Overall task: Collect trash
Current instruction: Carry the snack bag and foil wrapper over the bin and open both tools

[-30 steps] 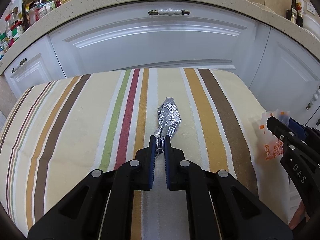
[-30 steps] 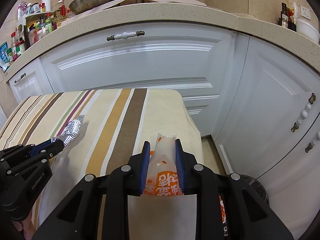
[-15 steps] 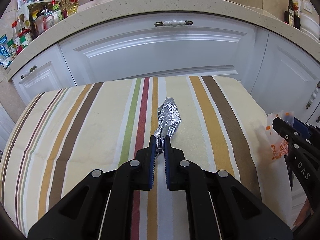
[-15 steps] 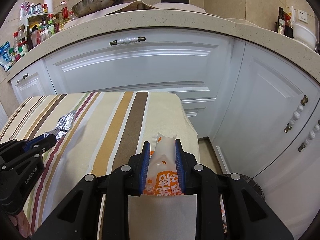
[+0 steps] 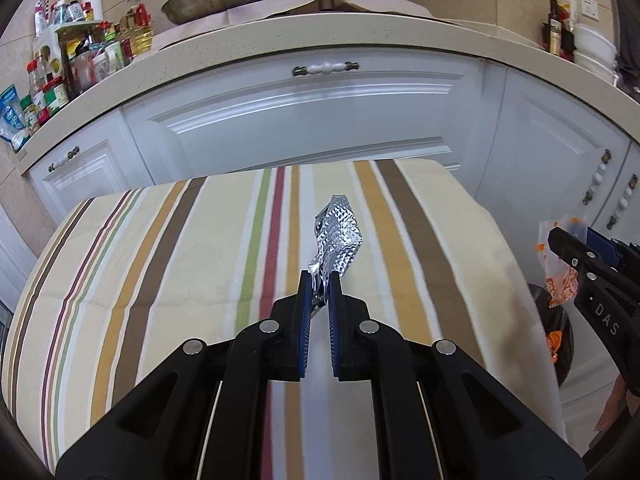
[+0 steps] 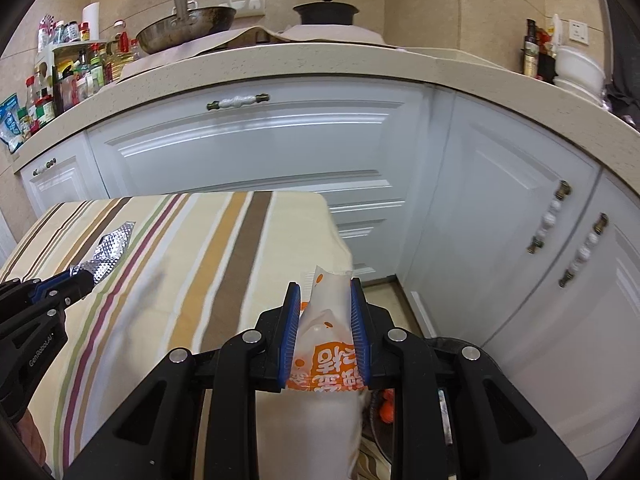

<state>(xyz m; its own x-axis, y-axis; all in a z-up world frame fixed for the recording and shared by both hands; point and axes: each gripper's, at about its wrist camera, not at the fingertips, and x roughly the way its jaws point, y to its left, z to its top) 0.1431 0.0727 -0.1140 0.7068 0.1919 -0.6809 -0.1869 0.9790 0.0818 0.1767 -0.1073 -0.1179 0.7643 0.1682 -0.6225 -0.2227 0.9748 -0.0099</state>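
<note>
A crumpled silver foil wrapper [image 5: 338,236] sticks up from my left gripper [image 5: 320,284], which is shut on its lower end, lifted above the striped tablecloth [image 5: 160,260]. The same foil wrapper [image 6: 108,252] and the left gripper [image 6: 76,282] show at the left of the right wrist view. My right gripper [image 6: 326,292] is shut on a white and orange snack wrapper [image 6: 326,340] with orange print, past the table's right edge. That snack wrapper [image 5: 558,264] also shows at the right of the left wrist view, held in the right gripper [image 5: 560,240].
White cabinet doors [image 6: 256,152] and a speckled countertop [image 5: 320,40] stand behind the table. A pan [image 6: 184,28], a black pot [image 6: 326,12] and several bottles [image 5: 80,52] sit on the counter. A dark bin [image 5: 556,336] with orange scraps stands low by the table's right side.
Both grippers have risen and drawn back from the cabinets with their wrappers still held. More of the countertop shows and the table looks smaller and lower.
</note>
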